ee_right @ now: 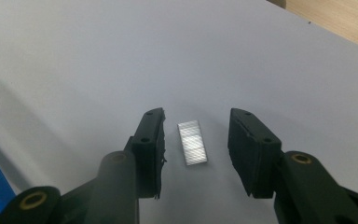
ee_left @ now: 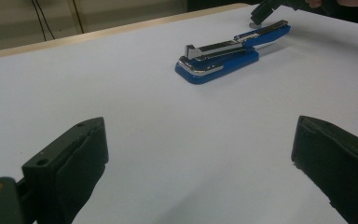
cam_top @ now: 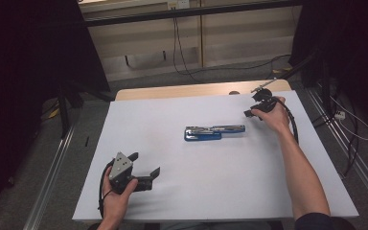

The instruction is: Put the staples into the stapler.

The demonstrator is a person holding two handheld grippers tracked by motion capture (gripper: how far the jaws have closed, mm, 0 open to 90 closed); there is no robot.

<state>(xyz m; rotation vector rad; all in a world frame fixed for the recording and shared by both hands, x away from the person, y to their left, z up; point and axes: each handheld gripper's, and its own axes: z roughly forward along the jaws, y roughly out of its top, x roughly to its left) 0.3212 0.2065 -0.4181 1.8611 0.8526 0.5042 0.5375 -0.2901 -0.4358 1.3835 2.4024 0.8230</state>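
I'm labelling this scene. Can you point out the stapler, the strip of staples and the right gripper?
stapler [cam_top: 203,135]: high view, blue base.
strip of staples [ee_right: 192,143]: right gripper view, its middle.
right gripper [ee_right: 195,154]: right gripper view, midway between fingertips.

staple strip [ee_right: 192,142] | small, silvery, rectangular | flat on white table [ee_right: 261,56] | just beside open blue stapler [cam_top: 214,132]

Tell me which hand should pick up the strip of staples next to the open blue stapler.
Right. The right tool already straddles the staple strip, with a gap on each side. The left tool sits open near the table's front edge, with the stapler between it and the strip.
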